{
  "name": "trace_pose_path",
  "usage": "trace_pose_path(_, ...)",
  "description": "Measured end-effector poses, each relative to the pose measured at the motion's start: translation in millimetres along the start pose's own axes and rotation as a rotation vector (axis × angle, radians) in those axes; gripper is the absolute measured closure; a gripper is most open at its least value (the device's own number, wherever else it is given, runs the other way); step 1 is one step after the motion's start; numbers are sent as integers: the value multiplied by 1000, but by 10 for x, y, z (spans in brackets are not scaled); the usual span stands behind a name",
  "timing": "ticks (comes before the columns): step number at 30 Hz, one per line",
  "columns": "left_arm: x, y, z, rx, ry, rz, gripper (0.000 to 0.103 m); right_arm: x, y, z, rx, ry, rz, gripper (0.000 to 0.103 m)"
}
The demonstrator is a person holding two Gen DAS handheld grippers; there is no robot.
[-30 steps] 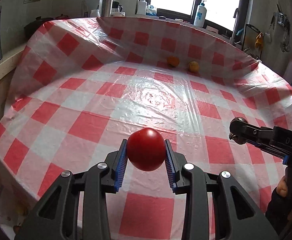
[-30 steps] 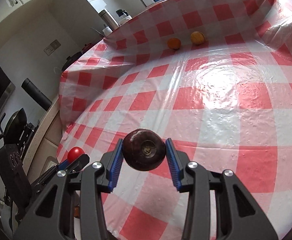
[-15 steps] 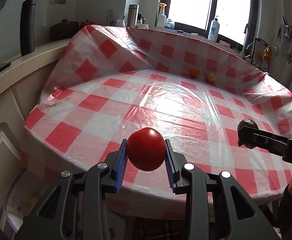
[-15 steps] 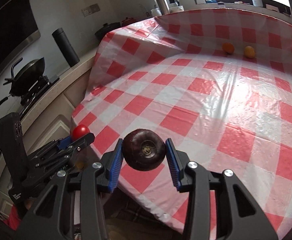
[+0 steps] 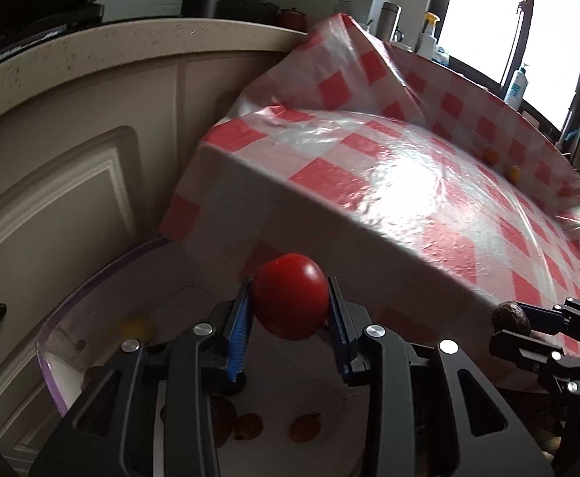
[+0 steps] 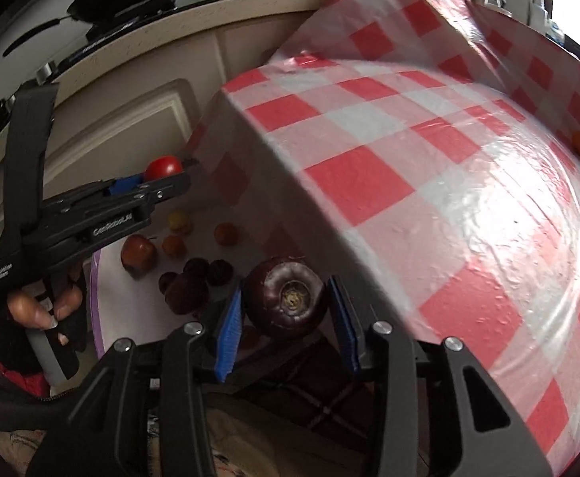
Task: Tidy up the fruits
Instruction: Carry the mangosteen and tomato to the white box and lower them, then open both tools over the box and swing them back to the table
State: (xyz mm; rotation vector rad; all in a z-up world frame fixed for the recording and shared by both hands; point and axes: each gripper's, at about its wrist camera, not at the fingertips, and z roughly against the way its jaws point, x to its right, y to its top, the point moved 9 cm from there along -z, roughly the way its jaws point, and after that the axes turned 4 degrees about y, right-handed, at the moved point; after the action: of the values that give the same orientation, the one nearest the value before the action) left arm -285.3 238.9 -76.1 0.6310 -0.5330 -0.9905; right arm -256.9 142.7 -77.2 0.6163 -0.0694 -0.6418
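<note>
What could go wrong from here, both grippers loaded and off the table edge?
1. The left gripper pinches the round tomato only at its sides; it could slip and fall among the fruit in the white tray.
2. The right gripper holds the dark purple fruit close beside the tablecloth overhang; it could snag.

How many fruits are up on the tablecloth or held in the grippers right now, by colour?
Red tomato, in left gripper: 1
Dark purple fruit, in right gripper: 1
Small orange fruits, on tablecloth: 2
Total: 4
</note>
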Motion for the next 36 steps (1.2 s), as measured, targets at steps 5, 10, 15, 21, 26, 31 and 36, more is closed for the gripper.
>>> trace_pose_path(5, -503, -225, -135, -54, 60, 95, 70, -628, -209, -362, -113, 16, 240, 61)
trace_pose_path(10, -892, -383, -223, -83, 130, 144, 70, -989, -369, -772, -236, 3, 399, 61)
trace_pose_path(15, -1251, -545, -318, -123, 240, 164, 70, -1147, -533, -1248, -350, -43, 554, 61)
trace_pose_path(21, -1560, -843, -536, -203, 328, 191, 70, -1127, -777, -1776, -474, -44, 611, 61)
trace_pose_path(26, -1655, -913, -612, -251, 339, 218, 69, -1094, -937, -2123, -550, -56, 650, 61)
trace_pose_path(31, -1538, -1002, -831, -380, 383, 137, 69, -1147, -885, -2187, -538, -21, 647, 65)
trace_pose_path(36, -1475, -1082, -965, -470, 413, 76, 69, -1169, -868, -2158, -530, -3, 643, 60)
